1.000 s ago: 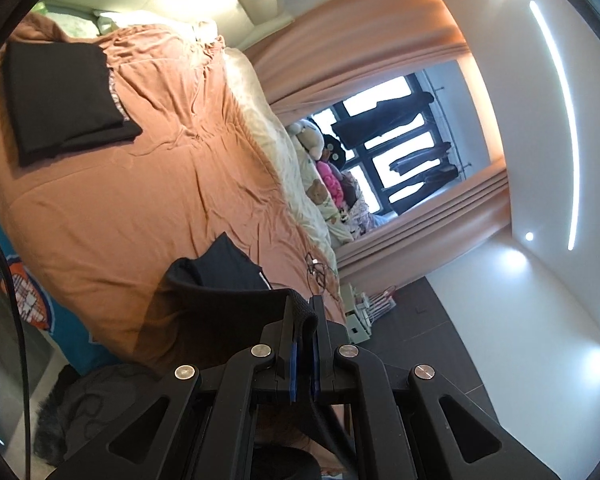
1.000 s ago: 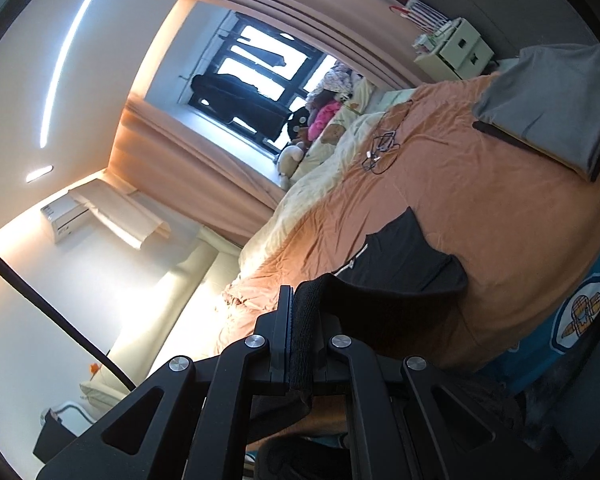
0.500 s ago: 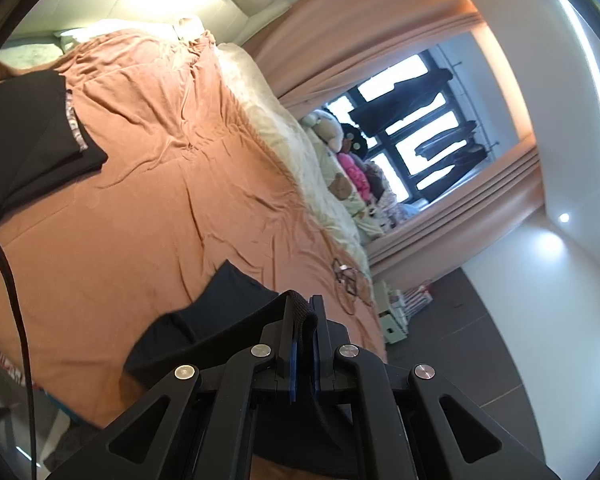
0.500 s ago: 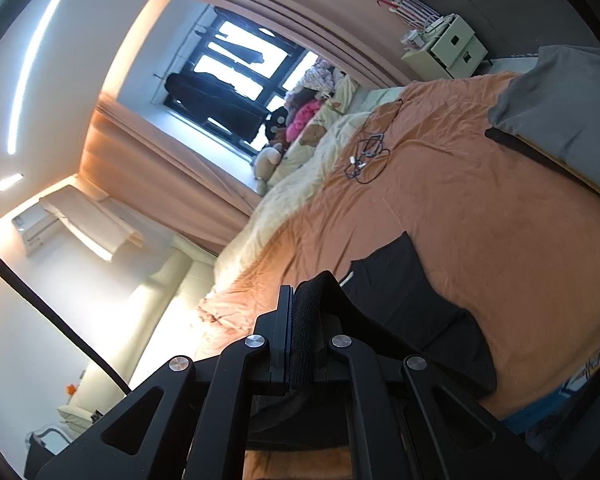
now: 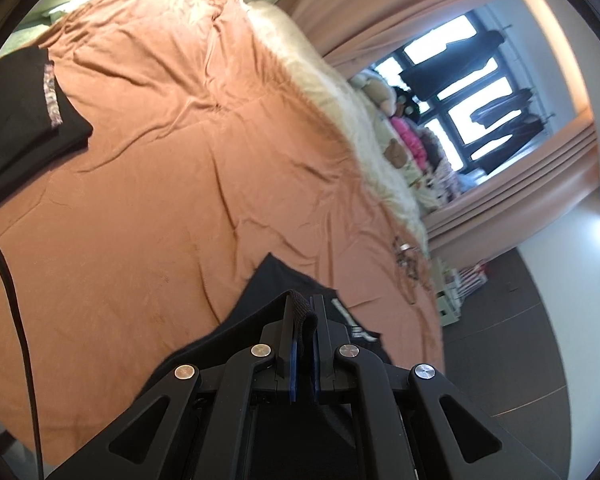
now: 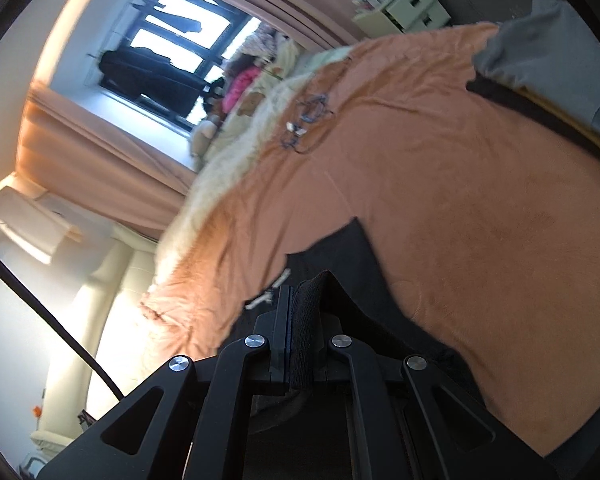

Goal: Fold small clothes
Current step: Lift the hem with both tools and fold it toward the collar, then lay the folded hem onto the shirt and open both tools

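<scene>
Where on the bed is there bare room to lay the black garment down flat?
The widest bare stretch of the orange bedspread lies between the held black garment, the folded black clothes and the cream blanket. It is crowded by the tangled cable and the grey folded pile.

Matt black plastic left tongs [image 5: 303, 312] with bright, round metal rivets; blue, smooth-looking pads line the jaws. Matt black plastic right tongs [image 6: 303, 300], same rivets. Small black knit garment [image 5: 276, 284], soft cloth, dull finish, ribbed edge pinched between each pair of jaws. Creased terracotta cloth bed cover [image 5: 172, 184], matt. Cream fleecy blanket [image 5: 340, 100], rough pile. Folded grey cloth garment [image 6: 548, 44], smooth and dull.
</scene>
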The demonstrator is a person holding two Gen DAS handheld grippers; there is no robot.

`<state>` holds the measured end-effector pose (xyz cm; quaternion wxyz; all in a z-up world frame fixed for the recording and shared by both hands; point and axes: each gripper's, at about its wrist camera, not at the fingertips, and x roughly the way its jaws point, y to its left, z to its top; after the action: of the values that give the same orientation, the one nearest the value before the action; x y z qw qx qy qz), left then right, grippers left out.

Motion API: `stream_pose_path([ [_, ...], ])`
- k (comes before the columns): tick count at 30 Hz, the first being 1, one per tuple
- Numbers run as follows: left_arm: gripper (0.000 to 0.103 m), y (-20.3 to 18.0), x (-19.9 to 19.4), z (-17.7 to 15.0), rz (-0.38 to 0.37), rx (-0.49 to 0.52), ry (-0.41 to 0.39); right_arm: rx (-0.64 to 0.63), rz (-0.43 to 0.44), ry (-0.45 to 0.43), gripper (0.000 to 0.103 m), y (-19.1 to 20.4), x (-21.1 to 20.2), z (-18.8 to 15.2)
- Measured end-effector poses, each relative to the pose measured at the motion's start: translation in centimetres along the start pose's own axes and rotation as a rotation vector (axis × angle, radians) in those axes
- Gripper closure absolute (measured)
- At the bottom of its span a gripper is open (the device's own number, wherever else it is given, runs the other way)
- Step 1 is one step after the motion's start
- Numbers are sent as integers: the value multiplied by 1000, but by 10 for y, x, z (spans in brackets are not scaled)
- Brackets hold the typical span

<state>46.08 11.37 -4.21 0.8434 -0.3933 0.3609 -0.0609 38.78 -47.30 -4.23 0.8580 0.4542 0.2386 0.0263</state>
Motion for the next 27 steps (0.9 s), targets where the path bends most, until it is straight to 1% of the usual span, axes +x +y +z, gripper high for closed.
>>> stream_pose_path([
  [7, 98, 13, 69, 12, 76, 19, 78, 3, -89, 31, 101, 12, 47, 12],
  [14, 98, 26, 136, 25, 120, 30, 158, 25, -142, 60, 101, 8, 86, 22],
  [18, 98, 36, 166, 26, 155, 42, 192, 53, -170, 93, 101, 4, 103, 25],
  [20, 97, 39, 181, 25, 187, 68, 236, 49, -194, 117, 100, 5, 103, 23],
  [21, 94, 40, 186, 24, 204, 76, 262, 43, -197, 120, 99, 6, 102, 24],
  [22, 82, 39, 192, 21, 229, 92, 297, 33, -202, 120, 95, 9, 99, 24],
  [23, 67, 38, 193, 18, 236, 105, 316, 15, -212, 115, 84, 12, 95, 25],
  [24, 60, 35, 191, 15, 228, 126, 321, -9, -224, 109, 74, 17, 89, 26],
  [25, 49, 32, 188, 14, 224, 148, 313, -32, -236, 105, 45, 21, 83, 25],
  [26, 42, 29, 185, 12, 228, 179, 308, -74, -261, 104, 29, 27, 78, 26],
  [27, 39, 23, 179, 10, 239, 223, 301, -106, -278, 104, 29, 31, 75, 26],
])
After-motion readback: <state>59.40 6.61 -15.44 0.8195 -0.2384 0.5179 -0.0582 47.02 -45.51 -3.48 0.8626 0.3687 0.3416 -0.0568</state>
